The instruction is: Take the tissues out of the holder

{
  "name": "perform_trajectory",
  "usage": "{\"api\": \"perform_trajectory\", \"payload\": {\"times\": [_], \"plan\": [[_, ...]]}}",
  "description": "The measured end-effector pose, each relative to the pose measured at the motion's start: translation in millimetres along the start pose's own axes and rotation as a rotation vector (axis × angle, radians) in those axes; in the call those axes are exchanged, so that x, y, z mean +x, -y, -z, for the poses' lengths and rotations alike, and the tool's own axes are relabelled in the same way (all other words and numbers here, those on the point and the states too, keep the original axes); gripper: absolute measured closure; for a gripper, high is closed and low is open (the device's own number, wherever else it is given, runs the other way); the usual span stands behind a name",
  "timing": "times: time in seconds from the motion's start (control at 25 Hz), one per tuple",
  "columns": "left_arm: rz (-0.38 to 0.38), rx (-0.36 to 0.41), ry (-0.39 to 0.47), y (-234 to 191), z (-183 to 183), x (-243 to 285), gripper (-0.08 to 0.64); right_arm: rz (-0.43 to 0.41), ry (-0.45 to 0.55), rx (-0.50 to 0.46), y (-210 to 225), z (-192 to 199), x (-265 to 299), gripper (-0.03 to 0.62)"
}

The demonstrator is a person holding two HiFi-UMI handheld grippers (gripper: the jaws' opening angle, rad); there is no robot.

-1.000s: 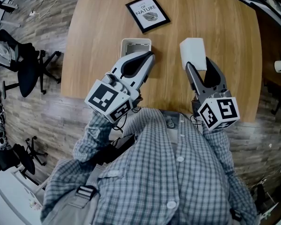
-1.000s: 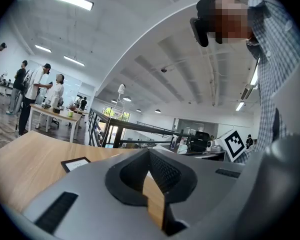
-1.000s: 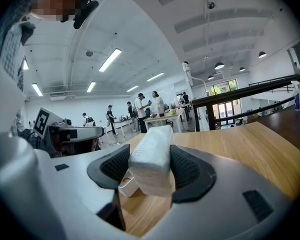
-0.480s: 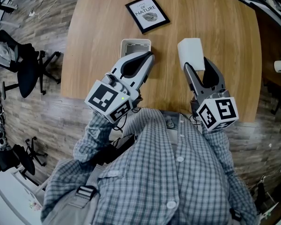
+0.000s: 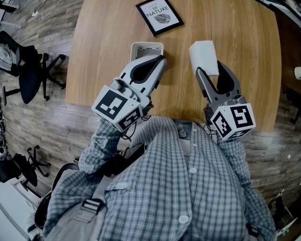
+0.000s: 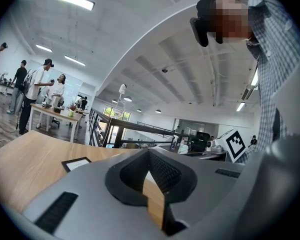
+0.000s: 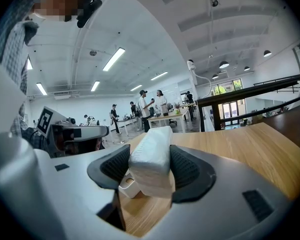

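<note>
Tissue pack (image 7: 151, 149) is pinched between the right gripper (image 5: 209, 69) jaws, mostly sticking out past their tips, with the holder (image 5: 146, 44) off at the left gripper's (image 5: 162, 59) pressed-together tips; risk: soft pack probably sags and slips if the squeeze eases.

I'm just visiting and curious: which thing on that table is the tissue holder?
Look at the wooden table. The tissue holder sits on it just beyond the tip of the left gripper. Unlike the dark-framed card farther off, it is a small pale open box.
</note>
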State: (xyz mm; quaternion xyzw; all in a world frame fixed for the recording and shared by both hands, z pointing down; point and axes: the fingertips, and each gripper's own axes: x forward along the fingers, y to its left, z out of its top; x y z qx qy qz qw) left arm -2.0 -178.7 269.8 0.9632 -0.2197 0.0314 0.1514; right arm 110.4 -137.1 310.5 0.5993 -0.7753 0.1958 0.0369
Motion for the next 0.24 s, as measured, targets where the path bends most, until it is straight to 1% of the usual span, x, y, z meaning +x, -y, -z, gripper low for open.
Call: {"api": "perform_trajectory", "payload": {"times": [0.24], "plan": [[0.007, -0.003, -0.008, -4.7, 1.3, -2.2, 0.555, -0.005, -0.005, -0.009, -5.7, -0.4, 6.7, 0.333]]}}
